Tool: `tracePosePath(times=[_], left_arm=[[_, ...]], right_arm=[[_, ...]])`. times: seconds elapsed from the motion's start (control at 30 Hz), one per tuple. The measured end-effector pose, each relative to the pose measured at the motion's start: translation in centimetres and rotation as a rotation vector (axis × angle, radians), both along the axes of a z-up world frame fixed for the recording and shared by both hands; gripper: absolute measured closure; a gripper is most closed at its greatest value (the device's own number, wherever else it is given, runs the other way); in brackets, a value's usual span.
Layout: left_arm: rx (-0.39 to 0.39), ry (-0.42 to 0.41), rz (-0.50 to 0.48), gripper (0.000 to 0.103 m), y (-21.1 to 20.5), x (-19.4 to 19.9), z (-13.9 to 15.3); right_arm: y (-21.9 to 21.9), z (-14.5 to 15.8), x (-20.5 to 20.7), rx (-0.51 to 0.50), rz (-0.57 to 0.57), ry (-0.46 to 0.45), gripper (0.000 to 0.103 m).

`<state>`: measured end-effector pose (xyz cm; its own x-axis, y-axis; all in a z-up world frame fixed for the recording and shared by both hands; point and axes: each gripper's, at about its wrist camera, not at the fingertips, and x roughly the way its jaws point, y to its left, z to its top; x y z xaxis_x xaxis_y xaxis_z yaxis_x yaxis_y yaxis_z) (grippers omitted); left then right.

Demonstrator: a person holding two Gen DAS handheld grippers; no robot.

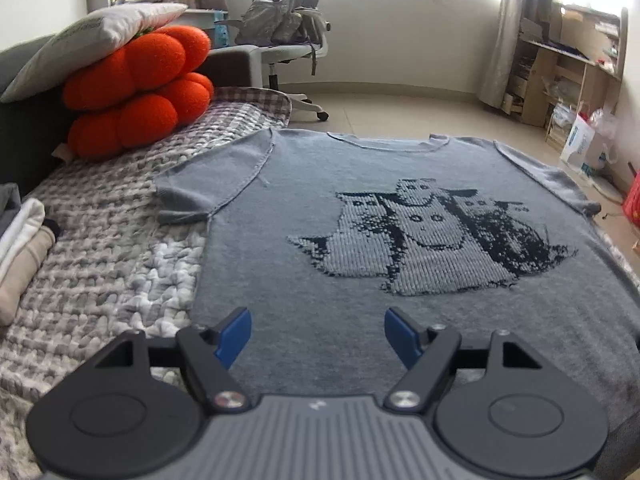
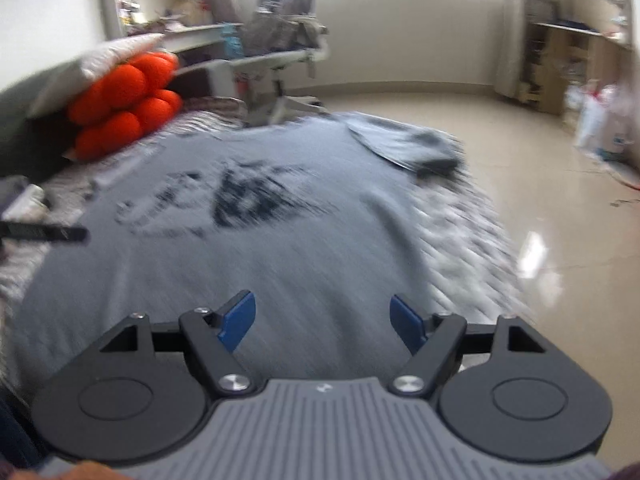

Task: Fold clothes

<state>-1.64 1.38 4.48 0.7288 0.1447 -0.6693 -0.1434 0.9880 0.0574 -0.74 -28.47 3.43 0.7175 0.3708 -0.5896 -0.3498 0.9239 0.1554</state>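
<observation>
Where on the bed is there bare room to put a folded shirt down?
The blanket is bare between the grey shirt and the folded pile. It is crowded farther up, by the orange cushions and the pillow.

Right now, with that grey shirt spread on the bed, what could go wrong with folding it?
The grey shirt lies near the bed's edge, so a tug might slide it toward the floor. The knobbly blanket could get pinched along with it. Both the left gripper and right gripper are open, holding nothing yet.
</observation>
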Motion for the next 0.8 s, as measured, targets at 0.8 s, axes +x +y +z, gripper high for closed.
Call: tracePosePath(times=[0.8], left_arm=[[0.061,0.102,-0.049,0.027,-2.3,2.3,-2.5]], right_arm=[[2.1,-2.0,11.7,-0.142,0.066,0.012,0.012]])
